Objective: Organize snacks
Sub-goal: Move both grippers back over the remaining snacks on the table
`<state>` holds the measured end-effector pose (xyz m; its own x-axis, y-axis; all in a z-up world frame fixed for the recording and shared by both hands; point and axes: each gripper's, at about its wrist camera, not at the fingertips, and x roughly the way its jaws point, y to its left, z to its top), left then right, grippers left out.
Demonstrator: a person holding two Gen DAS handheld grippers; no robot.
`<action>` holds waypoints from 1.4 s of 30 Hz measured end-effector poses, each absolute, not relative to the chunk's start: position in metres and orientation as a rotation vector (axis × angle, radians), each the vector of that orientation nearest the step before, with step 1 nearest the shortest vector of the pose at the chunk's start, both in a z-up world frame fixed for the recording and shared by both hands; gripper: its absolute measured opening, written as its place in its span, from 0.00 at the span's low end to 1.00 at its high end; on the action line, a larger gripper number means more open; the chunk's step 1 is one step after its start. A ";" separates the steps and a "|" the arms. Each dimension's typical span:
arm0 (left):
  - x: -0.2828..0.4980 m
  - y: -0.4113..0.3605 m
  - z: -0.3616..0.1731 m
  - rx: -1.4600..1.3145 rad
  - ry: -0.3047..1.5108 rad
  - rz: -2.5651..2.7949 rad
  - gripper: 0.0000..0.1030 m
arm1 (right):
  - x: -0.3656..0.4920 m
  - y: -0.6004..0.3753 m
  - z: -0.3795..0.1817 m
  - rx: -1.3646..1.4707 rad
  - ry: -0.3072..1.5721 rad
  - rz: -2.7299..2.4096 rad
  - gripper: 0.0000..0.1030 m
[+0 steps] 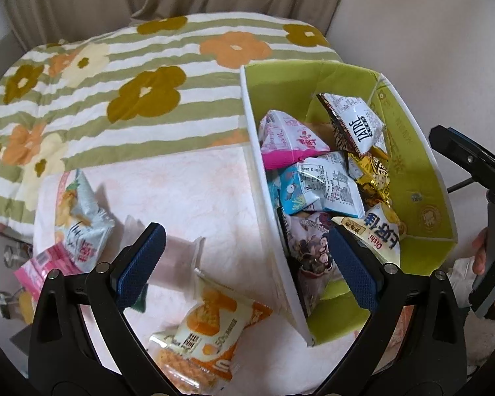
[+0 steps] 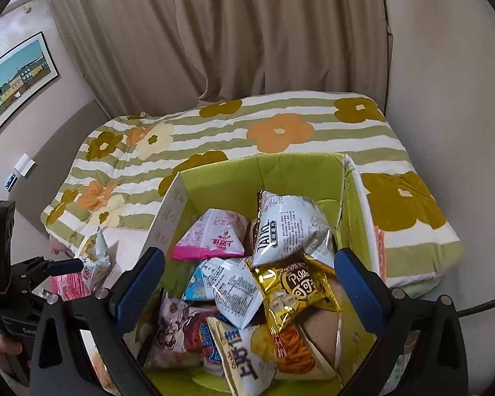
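Green-lined cardboard box on a bed, piled with snack packets: white TATIRE chip bag on top toward the far side, pink-and-white packet left of it, gold Pillows packet in the middle, white-and-blue packet beside that, cartoon-print bag at near left, yellow-and-white Oishi bag at near edge, orange stick-snack bag next to it. Right gripper above the box, pointed steeply down, blue pads spread wide, nothing between them, no packet touched. Left gripper straddling the box's white near wall, one pad over the pink sheet, other pad over the box interior; fingers spread wide, nothing pinched. Outside the box on the sheet: orange-and-cream snack packet just below the left gripper, pale blue chip bag and pink packet further left, well apart from the box. Floral striped quilt behind, beige curtain beyond. Framed picture on the wall at left in right-wrist view. Hand on the right gripper's handle at edge of left-wrist view.
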<state>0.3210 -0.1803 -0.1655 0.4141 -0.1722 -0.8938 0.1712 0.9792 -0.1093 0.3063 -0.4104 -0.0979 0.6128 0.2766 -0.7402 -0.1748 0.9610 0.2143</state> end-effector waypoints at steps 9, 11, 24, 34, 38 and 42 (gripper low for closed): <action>0.275 -0.136 -0.130 -0.047 1.051 -0.074 0.95 | 0.280 -0.397 -0.077 0.101 0.845 0.357 0.99; 0.263 -0.121 -0.126 -0.064 1.051 -0.034 0.95 | 0.274 -0.392 -0.077 0.117 0.848 0.389 0.99; 0.204 -0.022 -0.122 -0.140 1.008 0.059 0.95 | 0.208 -0.318 -0.071 0.119 0.827 0.414 0.99; 0.205 0.055 -0.146 -0.171 1.061 -0.056 0.95 | 0.174 -0.254 -0.093 0.229 0.883 0.297 0.99; 0.215 0.086 -0.159 -0.191 1.067 -0.085 0.95 | 0.162 -0.233 -0.109 0.279 0.912 0.242 0.99; 0.230 0.107 -0.177 -0.208 1.103 -0.130 0.95 | 0.155 -0.215 -0.134 0.352 0.957 0.181 0.99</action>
<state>0.2296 0.1069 -0.1770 0.4458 -0.2068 -0.8709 0.0010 0.9731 -0.2305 0.1554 -0.2145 -0.1338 0.5669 0.3044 -0.7655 0.0034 0.9284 0.3716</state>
